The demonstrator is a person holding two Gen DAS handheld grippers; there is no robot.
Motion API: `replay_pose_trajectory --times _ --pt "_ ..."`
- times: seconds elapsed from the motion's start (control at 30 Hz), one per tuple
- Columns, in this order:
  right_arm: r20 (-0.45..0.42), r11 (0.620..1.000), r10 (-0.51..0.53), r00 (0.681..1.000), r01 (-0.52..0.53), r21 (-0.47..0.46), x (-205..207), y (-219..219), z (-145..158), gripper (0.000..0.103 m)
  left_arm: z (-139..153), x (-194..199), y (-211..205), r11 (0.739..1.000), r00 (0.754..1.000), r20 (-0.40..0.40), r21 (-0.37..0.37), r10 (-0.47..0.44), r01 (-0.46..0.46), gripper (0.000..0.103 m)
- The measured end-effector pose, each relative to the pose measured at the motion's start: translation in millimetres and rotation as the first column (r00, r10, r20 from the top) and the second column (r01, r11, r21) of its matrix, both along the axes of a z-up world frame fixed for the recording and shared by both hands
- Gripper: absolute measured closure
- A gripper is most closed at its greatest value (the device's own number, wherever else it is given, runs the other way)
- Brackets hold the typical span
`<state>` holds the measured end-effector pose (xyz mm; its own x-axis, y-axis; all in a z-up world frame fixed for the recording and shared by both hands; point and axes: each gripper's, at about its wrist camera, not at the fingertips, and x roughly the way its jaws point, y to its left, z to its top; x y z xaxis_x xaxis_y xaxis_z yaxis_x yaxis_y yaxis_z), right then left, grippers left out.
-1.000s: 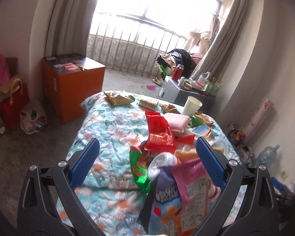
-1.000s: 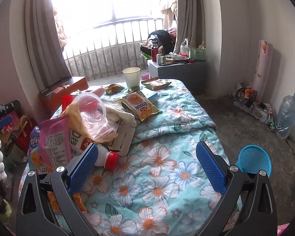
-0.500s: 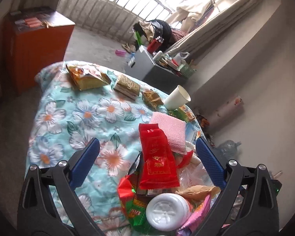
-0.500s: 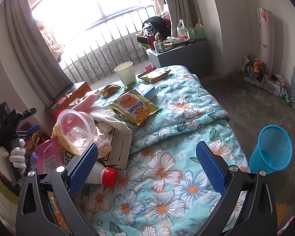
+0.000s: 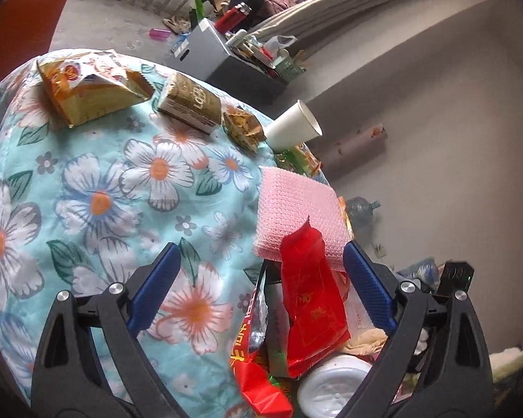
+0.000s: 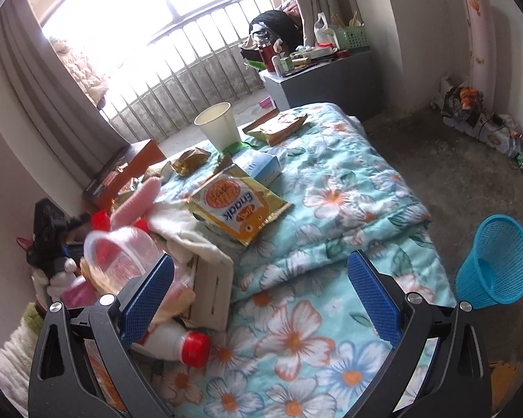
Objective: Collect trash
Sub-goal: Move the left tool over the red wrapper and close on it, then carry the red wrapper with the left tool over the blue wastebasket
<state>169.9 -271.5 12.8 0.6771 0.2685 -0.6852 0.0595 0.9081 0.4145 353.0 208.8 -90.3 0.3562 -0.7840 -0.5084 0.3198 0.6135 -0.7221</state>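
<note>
Trash lies on a floral quilt (image 5: 87,188). In the left wrist view my left gripper (image 5: 261,261) hangs over a red packet (image 5: 310,289) on a pile, beside a pink cloth (image 5: 296,205). Its jaws are closing, wide apart, and the pads do not touch the packet between them. Farther off lie a gold snack bag (image 5: 87,87), a gold box (image 5: 191,101) and a paper cup (image 5: 293,129). In the right wrist view my right gripper (image 6: 261,282) stands open above the quilt (image 6: 331,191), nothing between its fingers. A yellow snack packet (image 6: 237,205) and a red-capped bottle (image 6: 177,345) lie nearby.
A blue basket (image 6: 495,264) stands on the floor right of the bed. A grey cabinet (image 6: 324,73) with clutter sits by the railing. An orange cabinet (image 6: 125,170) is at the left. A clear plastic cup (image 6: 118,257) and a white carton (image 6: 212,285) top the pile.
My left gripper tipped downward and closed in over the red packet and pink cloth. My right gripper shifted and rolled, bringing the blue basket further into view.
</note>
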Motion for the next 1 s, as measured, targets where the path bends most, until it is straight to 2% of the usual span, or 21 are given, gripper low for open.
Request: replay_pose_trajectory --times 0.03,0.1,0.17,0.33,0.43,0.6,0.73,0.83,0.93,1.0 --pt "-0.006 1.0 0.007 1.0 -0.007 0.026 6.4 -1.2 -1.4 0.006 -0.2 -1.8 -1.8 1.0 1.0 0.002 0.012 -0.014 0.014 0.018" --pt "-0.029 0.995 0.02 0.999 -0.017 0.1 20.5 -5.5 -6.4 0.006 -3.5 -0.8 -9.2 0.998 0.999 -0.006 0.045 -0.038 0.038 0.03" --pt "-0.062 0.982 0.031 0.998 -0.019 0.187 35.3 -11.4 -14.6 0.007 -7.3 -0.7 -11.8 0.997 0.999 -0.012 0.065 -0.051 0.052 0.038" --pt "-0.17 0.917 0.059 0.984 0.014 0.399 70.8 -26.4 -45.7 0.014 -11.5 -3.2 -8.8 0.996 0.998 -0.015 0.059 -0.066 0.067 0.059" --pt "-0.227 0.859 0.058 0.972 0.067 0.507 84.3 -32.6 -63.9 0.018 -9.1 -5.6 -3.3 0.997 0.998 -0.007 0.051 -0.059 0.06 0.071" --pt "-0.306 0.845 0.042 0.951 0.129 0.519 99.6 -28.4 -86.8 0.026 -2.4 -11.2 6.5 0.999 0.999 0.01 0.034 -0.039 0.039 0.084" --pt "-0.349 0.84 0.04 0.936 0.158 0.519 112.3 -21.7 -104.6 0.034 4.8 -18.8 14.0 0.999 0.999 0.026 0.031 -0.027 0.026 0.088" --pt "-0.372 0.839 0.028 0.928 0.181 0.513 119.3 -17.3 -118.4 0.045 13.2 -26.7 18.4 1.0 0.999 0.048 0.025 -0.018 0.016 0.09" --pt "-0.381 0.832 0.012 0.924 0.202 0.517 120.3 -17.3 -126.7 0.064 23.2 -35.1 22.3 1.0 0.997 0.075 0.014 -0.015 0.014 0.093" --pt "-0.38 0.826 0.011 0.925 0.206 0.525 120.0 -20.1 -125.4 0.085 28.6 -40.3 22.0 1.0 0.996 0.088 0.014 -0.009 0.008 0.093"
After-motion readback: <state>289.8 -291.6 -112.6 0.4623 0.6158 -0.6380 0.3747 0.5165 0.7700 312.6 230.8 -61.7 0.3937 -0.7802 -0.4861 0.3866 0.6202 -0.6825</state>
